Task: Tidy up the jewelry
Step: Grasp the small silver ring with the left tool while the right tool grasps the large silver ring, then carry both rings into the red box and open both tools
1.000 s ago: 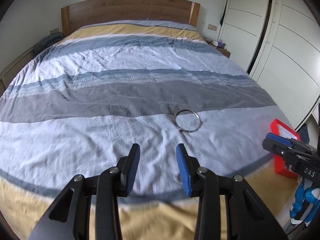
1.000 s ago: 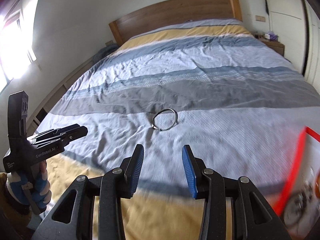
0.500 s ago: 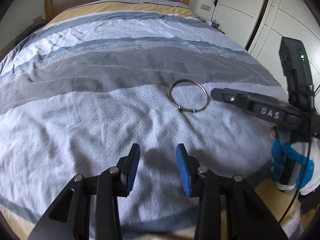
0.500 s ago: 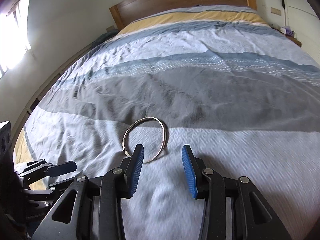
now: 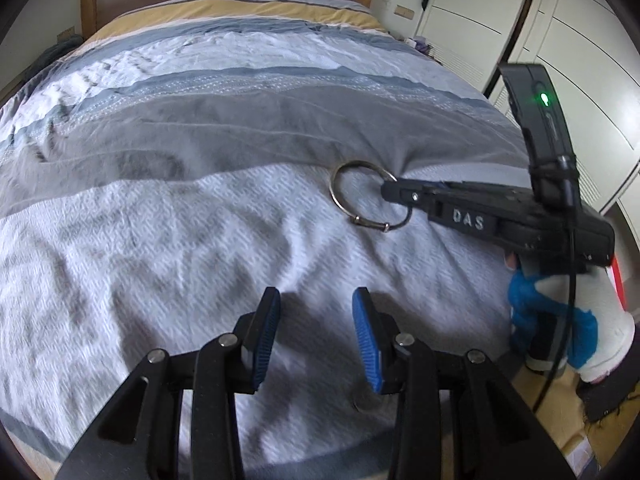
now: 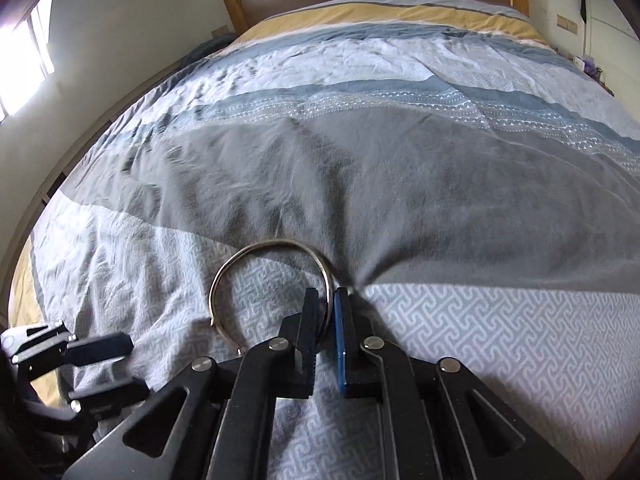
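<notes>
Bangle (image 6: 224,276) on the bed (image 6: 400,184) — right tool (image 6: 328,300) on its right side, left tool (image 5: 316,312) nearer the foot.

Silver bangle (image 6: 224,276); duvet (image 6: 400,168) grey, blue, white, yellow stripes; tool pads (image 5: 366,340) blue; glove (image 5: 576,320) seemingly blue-white.

Right gripper (image 6: 327,304) has its jaws pinched on the right side of the silver bangle (image 6: 256,252), rest of the loop lying left of the jaws on the bedspread (image 6: 400,168). Left gripper (image 6: 96,368) sits lower left, jaws apart.
</notes>
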Motion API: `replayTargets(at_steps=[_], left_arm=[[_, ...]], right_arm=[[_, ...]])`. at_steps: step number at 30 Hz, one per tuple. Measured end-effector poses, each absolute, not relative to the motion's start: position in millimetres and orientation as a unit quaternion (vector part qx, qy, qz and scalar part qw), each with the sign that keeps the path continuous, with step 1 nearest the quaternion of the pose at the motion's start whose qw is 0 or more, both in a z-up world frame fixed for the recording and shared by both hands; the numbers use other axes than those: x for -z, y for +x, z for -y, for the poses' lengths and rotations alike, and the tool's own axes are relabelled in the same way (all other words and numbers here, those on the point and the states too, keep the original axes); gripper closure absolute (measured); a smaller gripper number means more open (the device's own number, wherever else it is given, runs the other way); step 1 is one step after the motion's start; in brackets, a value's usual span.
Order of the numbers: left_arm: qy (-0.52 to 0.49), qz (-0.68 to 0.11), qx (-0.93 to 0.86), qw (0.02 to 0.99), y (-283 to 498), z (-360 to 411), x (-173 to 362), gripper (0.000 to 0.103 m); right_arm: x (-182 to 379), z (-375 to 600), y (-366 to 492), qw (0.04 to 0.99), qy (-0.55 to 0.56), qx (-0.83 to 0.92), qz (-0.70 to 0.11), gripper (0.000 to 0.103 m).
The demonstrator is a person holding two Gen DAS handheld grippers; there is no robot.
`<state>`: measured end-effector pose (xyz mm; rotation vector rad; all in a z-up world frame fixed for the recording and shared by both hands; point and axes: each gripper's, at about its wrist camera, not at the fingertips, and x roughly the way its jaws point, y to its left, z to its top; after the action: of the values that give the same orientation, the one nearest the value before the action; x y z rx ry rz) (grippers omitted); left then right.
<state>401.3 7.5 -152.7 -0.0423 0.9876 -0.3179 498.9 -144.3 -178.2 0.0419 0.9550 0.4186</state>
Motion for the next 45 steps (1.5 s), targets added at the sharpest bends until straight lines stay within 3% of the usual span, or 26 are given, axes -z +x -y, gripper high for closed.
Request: replayTargets(at_steps=[15, 16, 18, 31, 45], left_arm=[[0.014, -0.492, 0.162, 0.855, 357.5, 8.6, 163.4, 0.068], [0.018, -0.49, 0.161, 0.857, 356.3, 9.9, 163.7, 0.07], [0.028, -0.489, 0.159, 0.857, 353.5, 13.5, 165.5, 0.085], [0.016, -0.468, 0.16, 0.869, 335.9, 25.1, 128.5, 0.085], [0.02, -0.433, 0.286, 0.855, 315.3, 164.1, 71.6, 0.085]], right_arm=[[161.6, 170.6, 434.6, 0.87, 0.064, -0.191, -0.449, 0.098], [159.8, 172.5, 429.5, 0.87, 0.068, -0.19, -0.449, 0.098], [157.2, 175.1, 422.8, 0.871, 0.073, -0.188, -0.448, 0.098], [100.6, 214.3, 370.4, 0.89, 0.068, -0.154, -0.424, 0.098], [31.1, 341.0, 309.8, 0.922, 0.05, -0.05, -0.38, 0.098]])
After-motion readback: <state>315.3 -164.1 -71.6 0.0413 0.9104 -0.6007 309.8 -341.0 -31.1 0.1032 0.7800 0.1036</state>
